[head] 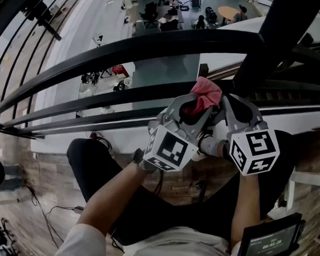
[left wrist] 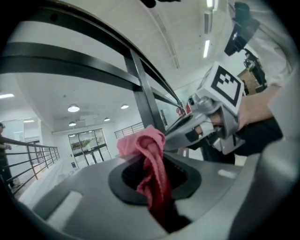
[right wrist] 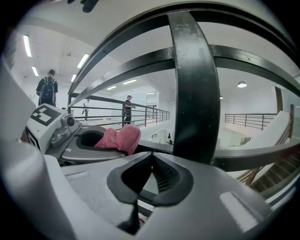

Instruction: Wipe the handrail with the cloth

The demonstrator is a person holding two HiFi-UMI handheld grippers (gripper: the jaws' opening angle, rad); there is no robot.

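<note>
A pink cloth (head: 207,92) is bunched in the jaws of my left gripper (head: 196,113), which is shut on it just below the black handrail (head: 153,44). In the left gripper view the cloth (left wrist: 151,161) hangs down between the pads, and the rail (left wrist: 70,61) and a post (left wrist: 146,101) rise behind it. My right gripper (head: 232,105) sits close beside the left one, at the foot of a thick black post (head: 280,35). Seen in its own view, the right gripper (right wrist: 151,157) is shut with nothing in it, facing the post (right wrist: 194,84), and the cloth (right wrist: 119,138) shows to its left.
Lower black rails (head: 124,96) run under the top rail, with a floor far below beyond them. A small screen device (head: 269,243) sits at my lower right. Two people (right wrist: 47,89) stand far off along another railing (right wrist: 140,112).
</note>
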